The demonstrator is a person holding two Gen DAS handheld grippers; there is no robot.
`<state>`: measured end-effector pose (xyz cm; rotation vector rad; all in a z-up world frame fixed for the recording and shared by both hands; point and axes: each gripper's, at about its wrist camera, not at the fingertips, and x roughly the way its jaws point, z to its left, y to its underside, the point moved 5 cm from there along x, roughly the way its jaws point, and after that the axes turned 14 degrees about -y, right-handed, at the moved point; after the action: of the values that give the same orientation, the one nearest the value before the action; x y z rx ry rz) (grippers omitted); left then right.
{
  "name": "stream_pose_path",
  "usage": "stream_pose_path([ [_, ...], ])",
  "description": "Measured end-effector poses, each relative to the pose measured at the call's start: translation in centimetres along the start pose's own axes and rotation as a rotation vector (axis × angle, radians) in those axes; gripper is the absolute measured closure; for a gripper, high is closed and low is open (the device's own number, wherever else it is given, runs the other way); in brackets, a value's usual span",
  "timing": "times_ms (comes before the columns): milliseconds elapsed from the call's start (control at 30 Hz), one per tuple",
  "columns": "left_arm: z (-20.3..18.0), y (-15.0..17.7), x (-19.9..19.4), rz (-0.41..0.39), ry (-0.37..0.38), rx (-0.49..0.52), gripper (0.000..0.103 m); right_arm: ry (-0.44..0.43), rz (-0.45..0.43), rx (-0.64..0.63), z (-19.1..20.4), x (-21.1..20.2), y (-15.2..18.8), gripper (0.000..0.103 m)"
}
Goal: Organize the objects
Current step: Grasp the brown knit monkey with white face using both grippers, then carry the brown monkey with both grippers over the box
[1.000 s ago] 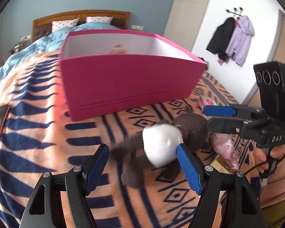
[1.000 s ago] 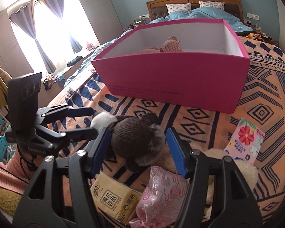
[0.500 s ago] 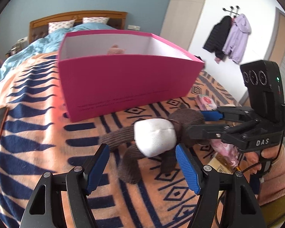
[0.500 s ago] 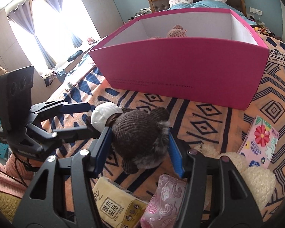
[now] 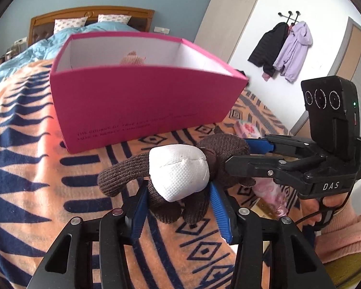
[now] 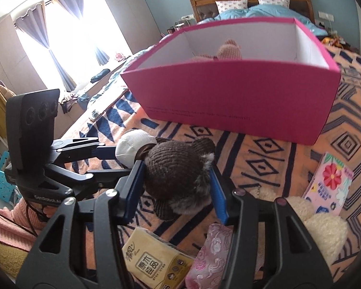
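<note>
left gripper [image 5: 178,207] pinching the lower body of the brown knitted plush monkey with a white mesh torso [image 5: 180,175], blue pads pressed into both sides. right gripper [image 6: 175,183] clamped on the monkey's dark knitted head, pads tight against it. the toy hangs between the two grippers just above the orange blanket with navy geometric pattern [image 5: 24,180], one arm drooping left; contact with the blanket probably none, hard to tell.

beyond it, the open magenta cardboard box with white inside [image 5: 142,106] sits on the blanket, a pink knitted plush [image 6: 228,50] inside near the back wall.

near the right gripper: yellow tissue pack [image 6: 154,262] and pink floral satin pouch [image 6: 211,257] below it, cream fluffy plush [image 6: 322,231] to its right, pink flower-print tissue pack [image 6: 329,183] further right.
</note>
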<state>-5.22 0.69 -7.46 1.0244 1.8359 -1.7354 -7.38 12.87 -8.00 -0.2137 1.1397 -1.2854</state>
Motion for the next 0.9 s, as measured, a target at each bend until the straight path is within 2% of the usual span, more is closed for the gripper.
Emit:
stream_pose_path([
  [267, 0.0, -1.5, -2.3, -0.061, -0.004, 0.009, 0.054, -0.001, -0.041, -0.047, 1.4, -1.5, -1.6, 0.049],
  [500, -0.2, -4.2, -4.5, -0.135, -0.013, 0.018, 0.054, -0.011, -0.088, -0.114, 2.8, -2.8, -4.2, 0.049],
  [700, 0.3, -7.3, -6.2, -0.195, -0.059, 0.041, 0.054, -0.029, -0.133, -0.153, 3.2, -3.3, -7.5, 0.049],
  [900, 1.8, -12.0, -6.4, -0.242, -0.110, 0.050, 0.054, -0.023, -0.179, -0.196, 2.9, -3.1, -11.9, 0.049],
])
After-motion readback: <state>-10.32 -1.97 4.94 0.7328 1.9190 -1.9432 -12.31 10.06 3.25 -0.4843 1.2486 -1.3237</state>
